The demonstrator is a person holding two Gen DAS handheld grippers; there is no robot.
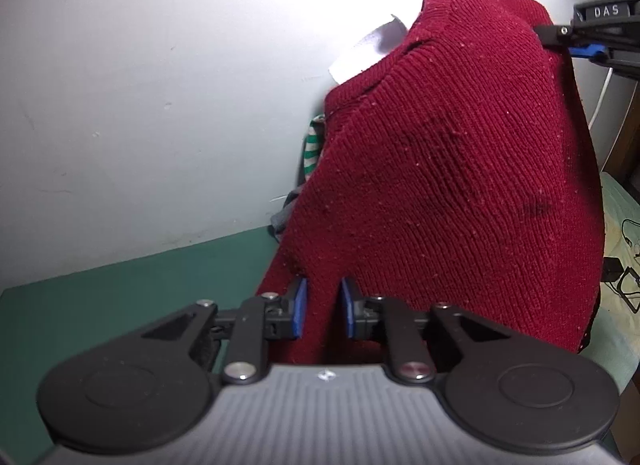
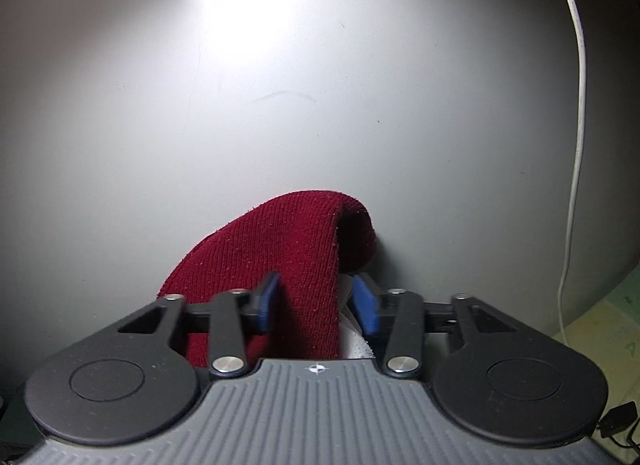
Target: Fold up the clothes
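While the left wrist camera is looking along its own fingers, the left gripper is pinching a fold of the dark red knit sweater between its blue pads, its jaws closed on the fabric. That sweater is hanging lifted in front of the pale wall, draping down toward the green surface at the near left. At the far right, the right gripper is holding the sweater's upper edge. Behind the sweater a green-and-white striped garment is peeking out, and a white label is sticking up by the collar.

Seen from the right wrist camera, the right gripper is clamping a bunched strip of the sweater between its blue pads, with the fabric arching up against the wall. A white cable is running down the wall at the right.
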